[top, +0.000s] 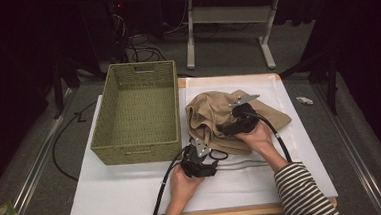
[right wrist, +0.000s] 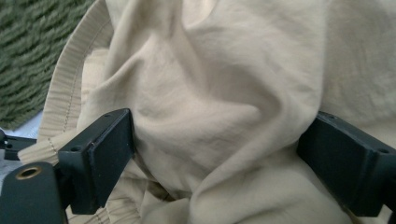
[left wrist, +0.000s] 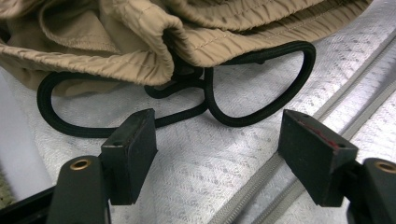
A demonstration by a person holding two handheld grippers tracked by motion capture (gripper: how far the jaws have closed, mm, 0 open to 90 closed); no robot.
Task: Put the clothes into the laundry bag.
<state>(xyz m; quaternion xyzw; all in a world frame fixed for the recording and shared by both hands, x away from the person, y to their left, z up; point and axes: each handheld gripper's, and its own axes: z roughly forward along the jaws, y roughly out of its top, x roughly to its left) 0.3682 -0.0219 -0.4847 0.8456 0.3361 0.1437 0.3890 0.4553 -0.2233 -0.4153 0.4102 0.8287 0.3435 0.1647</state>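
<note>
Garment: a tan pair of shorts (top: 219, 117) lies crumpled on the white mat (top: 133, 186) that covers the table, just right of the basket.
Waistband: the gathered elastic edge (left wrist: 140, 70) faces the left gripper, bunched and folded over itself.
Drawstring: a black cord (left wrist: 261, 88) comes out from under the waistband and lies in two loops flat on the mat.
Left gripper: the left gripper (left wrist: 217, 156) sits low at the near edge of the shorts, jaws apart, nothing between them; the cord loops lie just ahead of the pads, not touching.
Right gripper: the right gripper (right wrist: 215, 158) rests on top of the heap, jaws wide apart with a ridge of tan cloth bulging up between them. The fingers (right wrist: 109, 149) look to be against the fabric at the sides, though whether they press on it is hard to tell from this close; it reads as a loose straddle, not a clamp.
Basket: a green woven basket (top: 137, 150) stands on the left part of the mat, its right wall near the shorts.
Person: striped sleeves (top: 304, 190) enter from the bottom edge of the high view.
</note>
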